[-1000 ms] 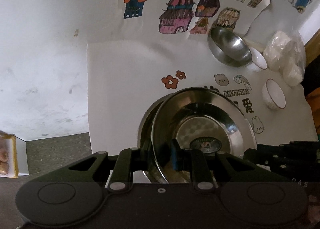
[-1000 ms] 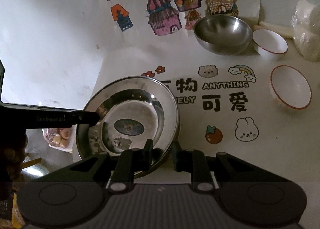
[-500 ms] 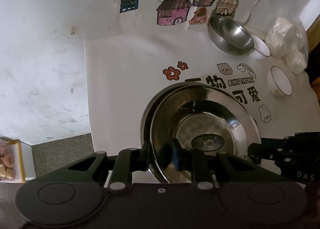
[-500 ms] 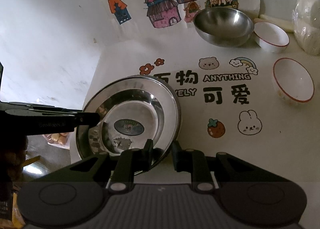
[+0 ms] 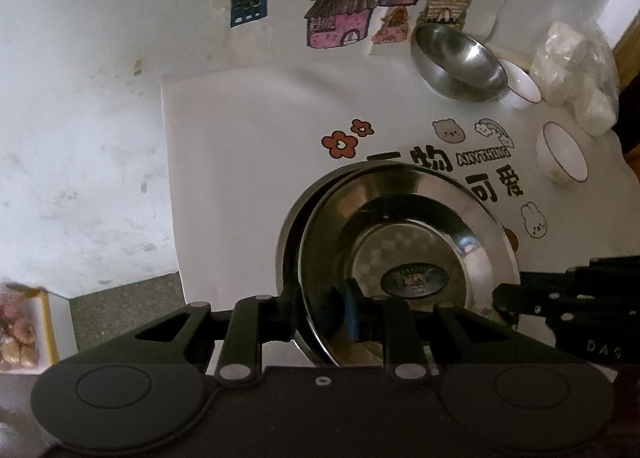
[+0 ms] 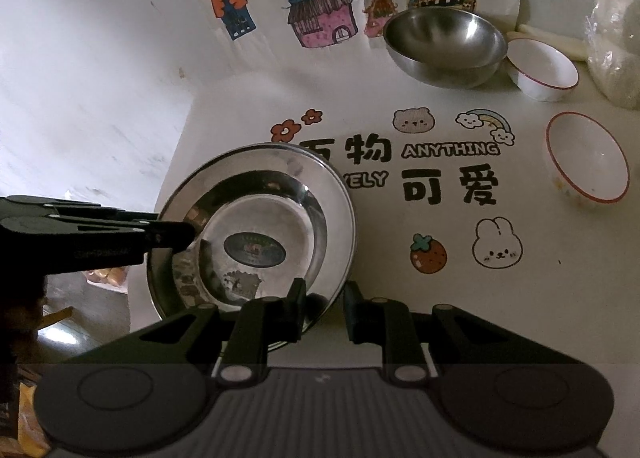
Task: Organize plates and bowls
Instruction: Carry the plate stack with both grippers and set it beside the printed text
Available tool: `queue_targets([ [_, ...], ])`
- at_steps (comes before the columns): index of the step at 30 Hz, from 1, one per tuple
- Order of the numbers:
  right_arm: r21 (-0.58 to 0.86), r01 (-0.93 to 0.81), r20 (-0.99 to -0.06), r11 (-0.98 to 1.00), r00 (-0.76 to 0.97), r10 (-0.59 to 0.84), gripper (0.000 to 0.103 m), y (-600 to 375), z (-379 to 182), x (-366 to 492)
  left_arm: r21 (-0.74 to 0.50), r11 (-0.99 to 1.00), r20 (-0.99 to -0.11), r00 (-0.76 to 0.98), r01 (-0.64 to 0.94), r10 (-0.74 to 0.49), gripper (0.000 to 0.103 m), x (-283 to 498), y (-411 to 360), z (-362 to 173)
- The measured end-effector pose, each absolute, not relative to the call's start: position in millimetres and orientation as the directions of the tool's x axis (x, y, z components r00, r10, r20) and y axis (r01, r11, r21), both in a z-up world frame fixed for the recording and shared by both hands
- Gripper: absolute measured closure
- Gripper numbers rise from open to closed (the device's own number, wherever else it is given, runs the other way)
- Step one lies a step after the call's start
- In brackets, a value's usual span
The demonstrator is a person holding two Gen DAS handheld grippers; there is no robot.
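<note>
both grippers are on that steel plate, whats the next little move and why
Probably lower the steel plate the last bit onto the plate beneath, then let go. The left gripper and right gripper both pinch its rim, and it sits slightly offset over the lower plate's edge, so nudging it to centre before release should make the stack nest evenly.

The left claw [image 5: 320,312] is matte black: two flat linked arms, silver pivot screws, triangular cut-outs and round raised discs on the body, with a blue pad inside one finger. The right claw [image 6: 322,308] matches it, over a grey ribbed housing.
</note>
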State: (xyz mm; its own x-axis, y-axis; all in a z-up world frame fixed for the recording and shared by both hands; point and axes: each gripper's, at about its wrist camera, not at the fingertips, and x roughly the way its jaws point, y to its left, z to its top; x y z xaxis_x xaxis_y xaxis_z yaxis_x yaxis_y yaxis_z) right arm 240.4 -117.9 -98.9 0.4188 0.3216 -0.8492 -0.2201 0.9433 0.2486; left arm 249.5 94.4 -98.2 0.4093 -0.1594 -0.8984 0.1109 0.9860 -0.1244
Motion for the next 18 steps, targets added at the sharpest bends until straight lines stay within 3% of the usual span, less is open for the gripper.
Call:
queue_targets([
  [18, 0.238, -0.229, -0.852, 0.944, 0.417, 0.316, 0.079, -118.0, -103.5, 243.7, -0.122, 0.991, -0.902, 0.411, 0.058, -0.135, 0.067, 248.5, 90.3, -100.0],
])
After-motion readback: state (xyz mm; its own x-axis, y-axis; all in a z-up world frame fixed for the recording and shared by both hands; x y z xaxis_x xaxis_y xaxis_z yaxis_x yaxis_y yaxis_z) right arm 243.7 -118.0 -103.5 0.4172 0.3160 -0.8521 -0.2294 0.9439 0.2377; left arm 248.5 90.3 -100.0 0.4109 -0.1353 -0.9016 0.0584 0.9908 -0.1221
